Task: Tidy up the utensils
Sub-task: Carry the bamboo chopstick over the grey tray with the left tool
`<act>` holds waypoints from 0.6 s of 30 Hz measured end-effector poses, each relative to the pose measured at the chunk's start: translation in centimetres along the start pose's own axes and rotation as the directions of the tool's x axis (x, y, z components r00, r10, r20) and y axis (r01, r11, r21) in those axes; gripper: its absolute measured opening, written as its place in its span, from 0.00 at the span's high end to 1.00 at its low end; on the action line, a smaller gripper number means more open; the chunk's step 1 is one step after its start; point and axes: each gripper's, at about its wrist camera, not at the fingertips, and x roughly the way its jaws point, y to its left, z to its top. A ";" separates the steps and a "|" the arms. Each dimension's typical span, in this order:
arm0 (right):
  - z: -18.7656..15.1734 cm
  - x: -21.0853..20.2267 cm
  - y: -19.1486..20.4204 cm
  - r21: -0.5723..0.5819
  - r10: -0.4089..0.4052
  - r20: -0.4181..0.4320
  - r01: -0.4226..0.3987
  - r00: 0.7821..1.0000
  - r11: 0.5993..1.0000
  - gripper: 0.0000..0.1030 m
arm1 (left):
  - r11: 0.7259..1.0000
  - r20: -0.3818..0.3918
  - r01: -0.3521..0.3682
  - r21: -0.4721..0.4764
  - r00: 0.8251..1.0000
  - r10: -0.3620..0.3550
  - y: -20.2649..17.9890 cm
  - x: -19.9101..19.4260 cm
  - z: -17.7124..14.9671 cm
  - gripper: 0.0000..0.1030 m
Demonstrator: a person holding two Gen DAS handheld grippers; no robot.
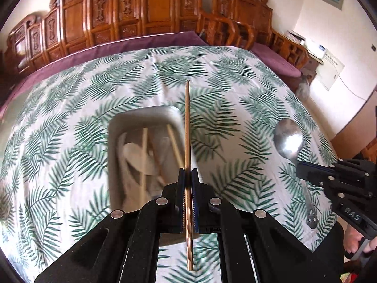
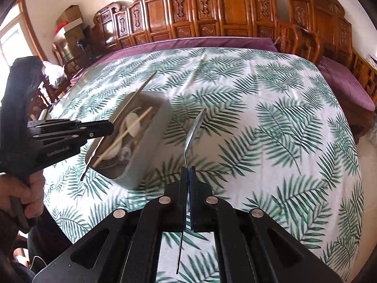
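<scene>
My left gripper (image 1: 188, 173) is shut on a dark brown chopstick (image 1: 187, 122), which stands up between the pads above the table. Just left of it and below sits a pale grey bin (image 1: 146, 109) holding light chopsticks and white spoons. In the right wrist view the bin (image 2: 150, 146) lies left of centre, with the left gripper (image 2: 110, 126) and its chopstick (image 2: 146, 85) over its near-left side. My right gripper (image 2: 188, 169) is shut on a metal spoon (image 2: 194, 127), bowl pointing away. The same spoon (image 1: 288, 139) and the right gripper (image 1: 304, 169) show at the right in the left wrist view.
A leaf-print cloth (image 1: 235, 82) covers the table. Carved wooden benches (image 2: 212, 7) with purple cushions (image 2: 200, 41) run along its far and right sides. Boxes (image 2: 70, 21) are stacked at the back left. A hand (image 2: 21, 188) grips the left tool's handle.
</scene>
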 end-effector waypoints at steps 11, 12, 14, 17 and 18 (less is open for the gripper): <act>1.7 0.6 2.9 -0.048 0.025 0.000 -0.025 1.000 0.999 0.98 | 0.997 -0.025 -0.015 -0.071 1.000 0.013 3.9 2.0 -0.2 0.96; 1.8 0.6 3.0 -0.049 0.025 -0.002 -0.025 1.000 0.998 0.98 | 0.997 -0.028 -0.016 -0.074 1.000 0.014 4.1 2.2 -0.3 0.96; 1.8 0.7 3.0 -0.049 0.025 -0.004 -0.025 1.000 0.998 0.98 | 0.997 -0.036 -0.014 -0.080 0.999 0.011 4.4 2.8 -0.3 0.96; 1.7 0.9 3.0 -0.048 0.024 -0.008 -0.024 1.000 0.999 0.98 | 0.996 -0.042 -0.011 -0.083 0.999 0.008 4.5 3.4 -0.2 0.96; 1.7 0.9 3.0 -0.048 0.022 -0.010 -0.023 1.000 0.999 0.98 | 0.997 -0.043 -0.010 -0.083 0.999 0.007 4.5 3.6 -0.2 0.96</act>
